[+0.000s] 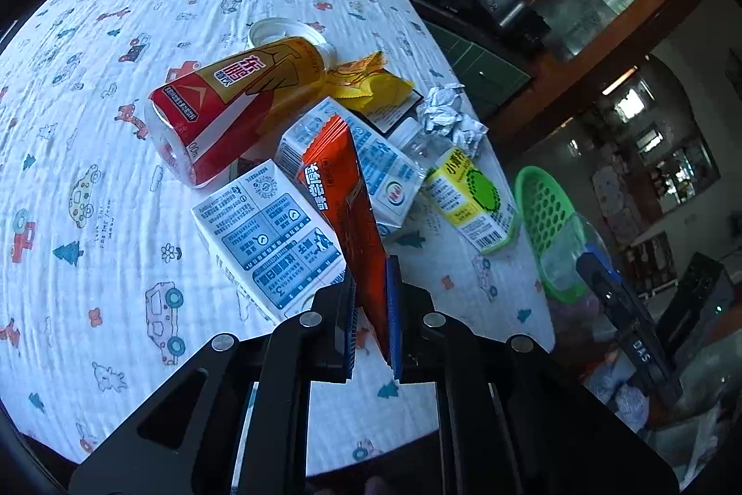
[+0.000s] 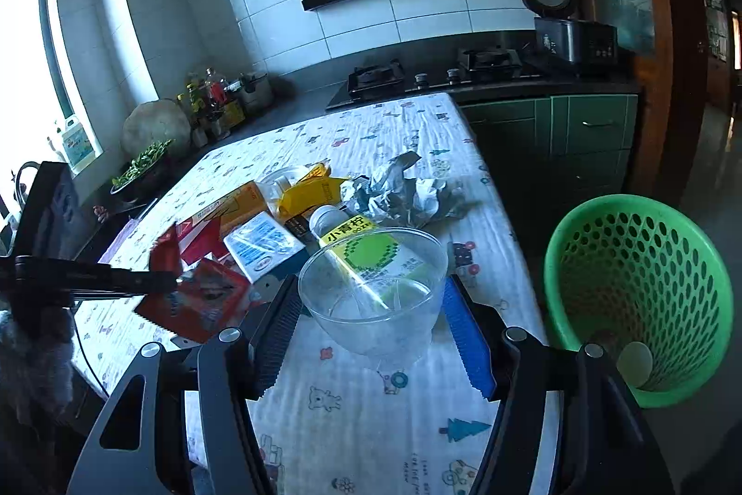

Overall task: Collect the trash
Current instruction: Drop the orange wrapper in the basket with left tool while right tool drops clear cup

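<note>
Two close wrist views, shared tablecloth.

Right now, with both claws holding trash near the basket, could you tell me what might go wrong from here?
The left claw pinches only the lower edge of the red wrapper, so the thin foil may slip out on the way. The right claw holds a clear plastic cup by its curved wall; it could pop free. The green basket sits beyond the table edge, so a short drop misses.

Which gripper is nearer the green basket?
Right. The right gripper, clamped on a clear plastic cup, sits beside the green basket; the left gripper holds an orange wrapper over the trash pile.
</note>
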The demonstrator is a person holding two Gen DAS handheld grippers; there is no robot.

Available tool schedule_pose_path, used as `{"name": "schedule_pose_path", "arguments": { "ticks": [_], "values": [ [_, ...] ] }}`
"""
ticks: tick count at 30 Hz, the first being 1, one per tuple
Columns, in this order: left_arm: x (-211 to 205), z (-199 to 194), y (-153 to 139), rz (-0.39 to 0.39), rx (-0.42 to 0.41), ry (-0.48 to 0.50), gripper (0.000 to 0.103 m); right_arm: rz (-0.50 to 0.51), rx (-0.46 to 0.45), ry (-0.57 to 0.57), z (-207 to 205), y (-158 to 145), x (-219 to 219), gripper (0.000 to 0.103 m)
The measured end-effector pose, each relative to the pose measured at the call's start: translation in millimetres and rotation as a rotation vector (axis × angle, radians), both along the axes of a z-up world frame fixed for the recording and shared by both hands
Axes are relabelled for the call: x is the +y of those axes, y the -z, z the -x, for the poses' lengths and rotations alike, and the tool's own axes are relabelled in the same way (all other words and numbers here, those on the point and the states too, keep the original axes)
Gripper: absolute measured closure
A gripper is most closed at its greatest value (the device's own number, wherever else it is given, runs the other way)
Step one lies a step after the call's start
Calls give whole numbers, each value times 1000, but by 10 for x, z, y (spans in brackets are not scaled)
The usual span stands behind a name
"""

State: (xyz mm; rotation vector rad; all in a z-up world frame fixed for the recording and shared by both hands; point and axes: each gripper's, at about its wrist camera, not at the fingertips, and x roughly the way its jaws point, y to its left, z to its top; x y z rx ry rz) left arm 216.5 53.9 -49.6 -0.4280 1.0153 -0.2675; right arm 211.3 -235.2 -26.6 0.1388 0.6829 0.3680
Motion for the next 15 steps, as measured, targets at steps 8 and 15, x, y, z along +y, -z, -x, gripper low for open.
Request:
{"name": "schedule_pose_path", "arguments": {
  "ticks": [8,15],
  "values": [
    [-260,155,-338,20,-74,120,97,-1,-9,76,111,-29,-323,42],
    [-1021,-83,-511,37,-118,312,97,8,-23,166,219,-102,-757,42]
  ]
}}
